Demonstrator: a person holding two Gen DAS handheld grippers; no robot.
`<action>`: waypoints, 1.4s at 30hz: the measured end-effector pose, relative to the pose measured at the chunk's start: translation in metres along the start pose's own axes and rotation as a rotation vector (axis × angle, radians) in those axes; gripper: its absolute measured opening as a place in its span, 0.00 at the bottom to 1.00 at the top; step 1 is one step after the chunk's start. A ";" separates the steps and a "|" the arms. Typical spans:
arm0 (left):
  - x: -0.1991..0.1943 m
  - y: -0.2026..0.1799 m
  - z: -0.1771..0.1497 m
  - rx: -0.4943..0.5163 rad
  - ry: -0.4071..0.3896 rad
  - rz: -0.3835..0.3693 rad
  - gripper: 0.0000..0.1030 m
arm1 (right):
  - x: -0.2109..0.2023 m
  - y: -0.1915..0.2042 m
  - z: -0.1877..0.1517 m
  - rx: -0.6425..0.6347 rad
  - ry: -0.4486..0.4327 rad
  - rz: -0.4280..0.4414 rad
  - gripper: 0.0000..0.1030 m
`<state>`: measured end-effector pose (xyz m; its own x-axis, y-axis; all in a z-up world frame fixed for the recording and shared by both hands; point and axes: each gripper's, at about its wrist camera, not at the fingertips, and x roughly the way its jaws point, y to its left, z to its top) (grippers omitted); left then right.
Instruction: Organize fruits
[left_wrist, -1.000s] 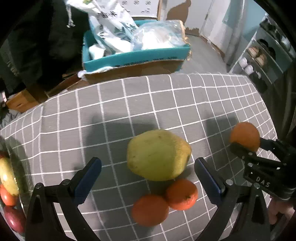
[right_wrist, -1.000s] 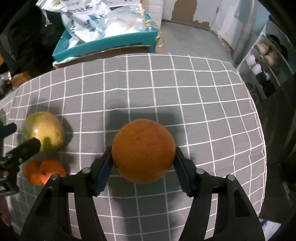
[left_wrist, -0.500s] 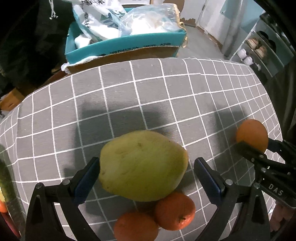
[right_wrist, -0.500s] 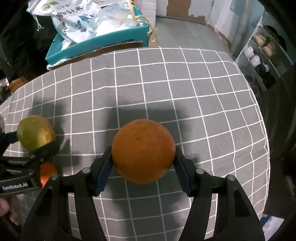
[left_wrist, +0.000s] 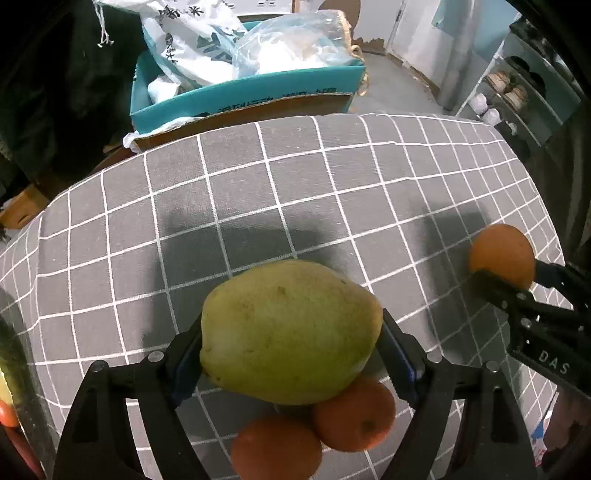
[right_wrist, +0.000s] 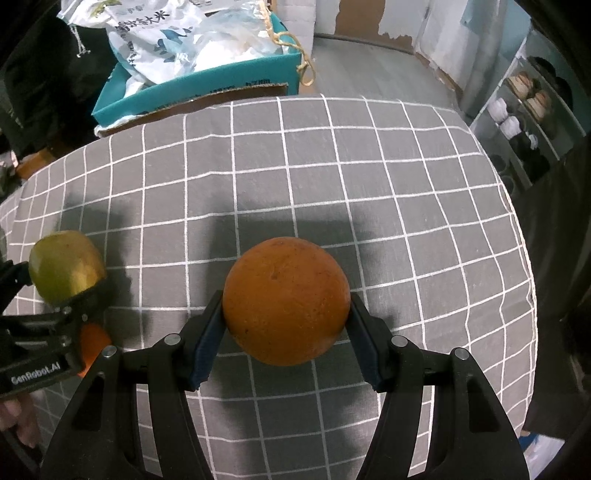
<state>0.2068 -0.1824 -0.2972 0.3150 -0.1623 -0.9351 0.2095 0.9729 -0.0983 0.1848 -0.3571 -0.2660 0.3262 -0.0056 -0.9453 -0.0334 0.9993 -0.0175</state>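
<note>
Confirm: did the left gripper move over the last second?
Yes. The left gripper advanced toward the teal box and shut on the pear.

One pear (left_wrist: 290, 338) — three oranges (left_wrist: 352, 415) — two grippers (left_wrist: 291, 354) — one cardboard box (left_wrist: 243, 99).

Yellow-green pear (left_wrist: 291, 332), orange oranges (right_wrist: 286, 301). Tablecloth (right_wrist: 332, 184) grey with white grid. Teal cardboard box (left_wrist: 243, 96); blue gripper pads (right_wrist: 207, 347).
</note>
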 end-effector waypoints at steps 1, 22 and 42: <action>-0.002 -0.001 -0.001 0.002 -0.005 0.003 0.82 | -0.001 0.001 0.000 -0.002 -0.003 0.001 0.61; -0.095 0.013 -0.015 -0.010 -0.164 0.035 0.82 | -0.075 0.030 0.001 -0.076 -0.156 0.003 0.61; -0.192 0.029 -0.044 -0.024 -0.316 0.044 0.82 | -0.166 0.054 -0.013 -0.135 -0.315 0.049 0.61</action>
<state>0.1119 -0.1157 -0.1352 0.5964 -0.1594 -0.7867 0.1682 0.9831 -0.0717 0.1164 -0.3027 -0.1147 0.5958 0.0754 -0.7996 -0.1741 0.9840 -0.0369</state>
